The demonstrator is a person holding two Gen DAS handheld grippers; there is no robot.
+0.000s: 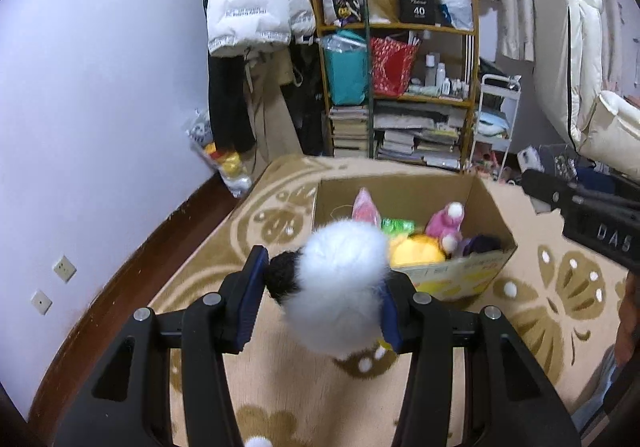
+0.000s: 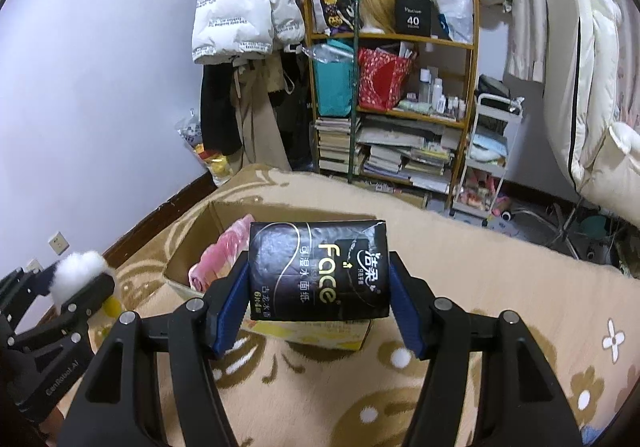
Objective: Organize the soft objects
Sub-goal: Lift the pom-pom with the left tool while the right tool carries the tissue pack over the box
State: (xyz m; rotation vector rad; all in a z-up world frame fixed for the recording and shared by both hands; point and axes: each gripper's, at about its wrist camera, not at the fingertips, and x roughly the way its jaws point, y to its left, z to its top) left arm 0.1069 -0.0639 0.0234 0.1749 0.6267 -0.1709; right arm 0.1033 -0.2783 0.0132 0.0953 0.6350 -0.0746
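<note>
While both hands hover over the patterned carpet [image 1: 532,299], each one carries something meant, I'd judge, for the cardboard box [image 1: 404,191] that stands open on it.

Farthest left, by the wall, a bag of yellow things [image 1: 224,163] leans near the carpet's far left corner, untouched. Next comes the left tool [image 1: 324,295], held low and pointing forward and slightly down toward the box's near left corner. Its blue pads [image 1: 250,287] are clamped on a fluffy white plush [image 1: 344,279] with a black tuft at one side; the fur bulges out between the jaws, so the hold looks firm without crushing it. The plush hangs just short of the box's near wall, not yet over the opening.

Inside the box lie a pink bag [image 1: 366,209], something green, a yellow plush [image 1: 418,251], a pink plush [image 1: 446,223] and a dark one, filling the right half. The left half looks barer, which may be why the plush approaches there.

To the right, the right tool [image 2: 318,291] is held higher, level and aimed over the box, its jaws closed against both sides of a black tissue pack [image 2: 318,271], upright with its label facing the camera. The pack sits above the box's near edge, seemingly waiting to drop in.

Beyond, a wooden shelf [image 2: 472,43] of books and bottles stands against the back wall.
</note>
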